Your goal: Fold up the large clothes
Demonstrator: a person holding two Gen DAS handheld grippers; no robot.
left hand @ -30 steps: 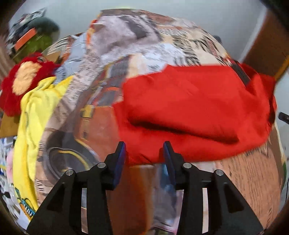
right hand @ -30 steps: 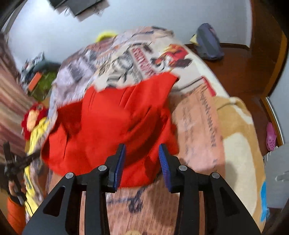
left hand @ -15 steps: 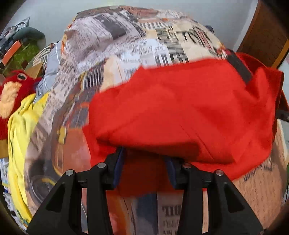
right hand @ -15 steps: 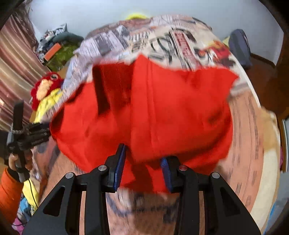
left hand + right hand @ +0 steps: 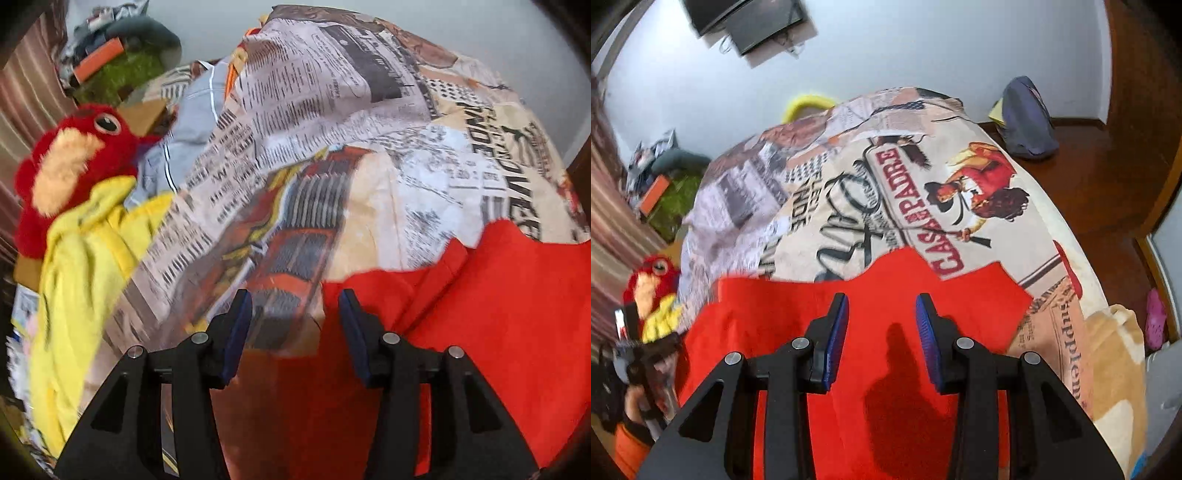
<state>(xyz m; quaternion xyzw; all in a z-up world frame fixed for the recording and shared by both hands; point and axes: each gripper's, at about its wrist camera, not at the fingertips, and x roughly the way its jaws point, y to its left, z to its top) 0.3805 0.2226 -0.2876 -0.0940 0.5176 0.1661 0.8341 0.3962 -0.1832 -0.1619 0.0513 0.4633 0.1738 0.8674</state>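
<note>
A large red garment [image 5: 498, 314] lies spread on a bed with a newspaper-print cover [image 5: 332, 110]. In the left wrist view it fills the lower right. My left gripper [image 5: 295, 321] is open and empty, over the garment's left edge where it meets the cover. In the right wrist view the red garment [image 5: 886, 369] lies flat under my right gripper [image 5: 881, 332], which is open and empty just above the cloth. The left gripper with the person's hand [image 5: 639, 365] shows at the far left of that view.
A yellow garment [image 5: 85, 266] and a red plush toy [image 5: 70, 158] lie at the bed's left side, with a grey garment [image 5: 192, 122] behind. A clutter pile [image 5: 118, 62] sits far left. A grey bag [image 5: 1027, 118] rests on the wooden floor at right.
Both grippers have let go of the red garment and opened. The garment dropped flat on the bed. The left gripper swung left, so the cloth now lies to its right.
</note>
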